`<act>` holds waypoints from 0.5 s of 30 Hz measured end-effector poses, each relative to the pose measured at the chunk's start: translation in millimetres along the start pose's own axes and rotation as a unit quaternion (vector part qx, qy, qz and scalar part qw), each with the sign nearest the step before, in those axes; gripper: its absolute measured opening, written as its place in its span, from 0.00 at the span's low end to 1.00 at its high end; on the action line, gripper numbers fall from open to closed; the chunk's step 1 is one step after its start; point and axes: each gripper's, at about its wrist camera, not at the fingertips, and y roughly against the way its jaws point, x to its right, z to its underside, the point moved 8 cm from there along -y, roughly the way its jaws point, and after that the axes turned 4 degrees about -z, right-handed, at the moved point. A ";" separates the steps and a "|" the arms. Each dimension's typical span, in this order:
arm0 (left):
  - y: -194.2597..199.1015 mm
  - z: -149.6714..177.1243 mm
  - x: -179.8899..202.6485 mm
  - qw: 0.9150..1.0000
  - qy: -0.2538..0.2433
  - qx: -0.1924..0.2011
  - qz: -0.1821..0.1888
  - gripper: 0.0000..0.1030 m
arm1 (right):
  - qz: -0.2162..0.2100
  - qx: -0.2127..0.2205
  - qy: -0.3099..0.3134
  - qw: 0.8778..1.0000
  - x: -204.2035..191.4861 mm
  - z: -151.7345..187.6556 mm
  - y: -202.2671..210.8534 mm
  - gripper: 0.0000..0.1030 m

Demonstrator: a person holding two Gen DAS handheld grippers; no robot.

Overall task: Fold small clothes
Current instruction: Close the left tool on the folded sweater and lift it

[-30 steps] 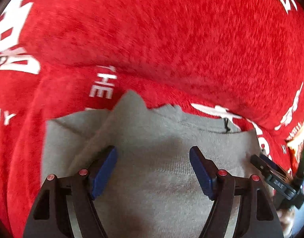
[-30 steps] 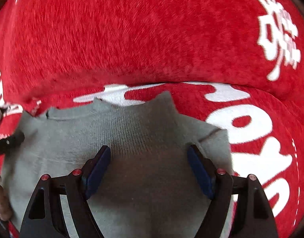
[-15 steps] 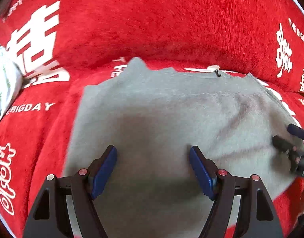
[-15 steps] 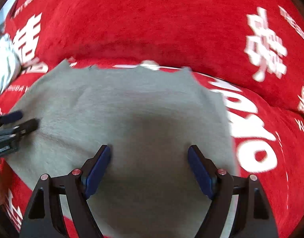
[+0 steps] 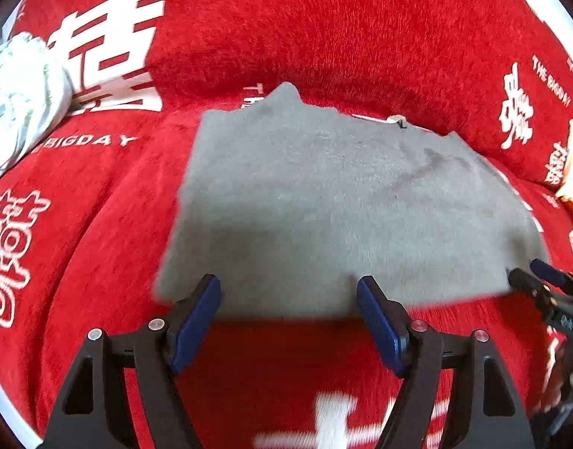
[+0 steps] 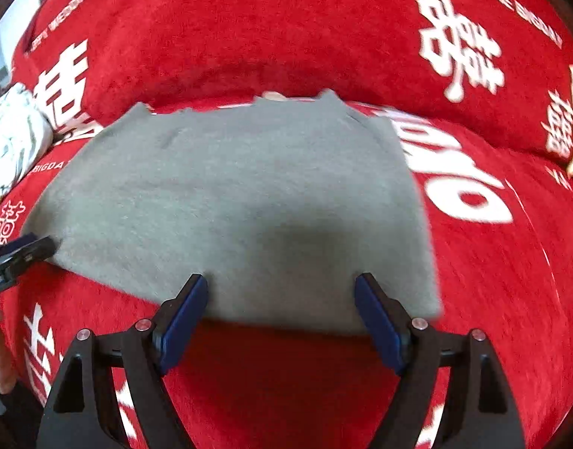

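A small grey knit garment (image 5: 323, 202) lies flat on a red sofa seat; it also shows in the right wrist view (image 6: 241, 194). My left gripper (image 5: 288, 295) is open and empty, its blue pads at the garment's near edge towards its left corner. My right gripper (image 6: 280, 292) is open and empty at the near edge towards the right corner. The right gripper's tips show in the left wrist view (image 5: 541, 280), and the left gripper's tips in the right wrist view (image 6: 24, 250).
The red plush sofa cover (image 5: 99, 247) with white lettering has a backrest (image 5: 323, 30) rising behind the garment. A pale green-and-white bundle of cloth (image 5: 17, 97) lies at the far left; it also shows in the right wrist view (image 6: 9, 146).
Both grippers have pulled back towards me from over the garment's far part to its near edge. Both stayed open. The garment now lies spread flat.
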 end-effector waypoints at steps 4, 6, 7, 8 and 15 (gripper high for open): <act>22.6 14.1 -44.6 0.996 0.087 0.010 0.013 0.74 | 0.008 0.018 -0.023 1.000 11.1 4.1 23.1 0.81; 21.7 21.4 -64.4 0.987 0.151 0.002 0.055 0.74 | 0.009 0.023 -0.024 0.999 9.5 4.1 27.9 0.81; 16.7 23.0 -70.1 0.978 0.185 -0.006 0.094 0.74 | 0.004 0.022 -0.025 0.999 6.4 5.1 27.6 0.81; 11.0 22.6 -73.2 0.970 0.209 -0.014 0.123 0.74 | -0.001 0.020 -0.024 0.999 2.4 5.2 26.5 0.81; -12.8 -2.4 -58.7 0.942 0.247 -0.016 0.225 0.74 | -0.013 0.004 0.007 1.000 -31.1 7.4 14.2 0.81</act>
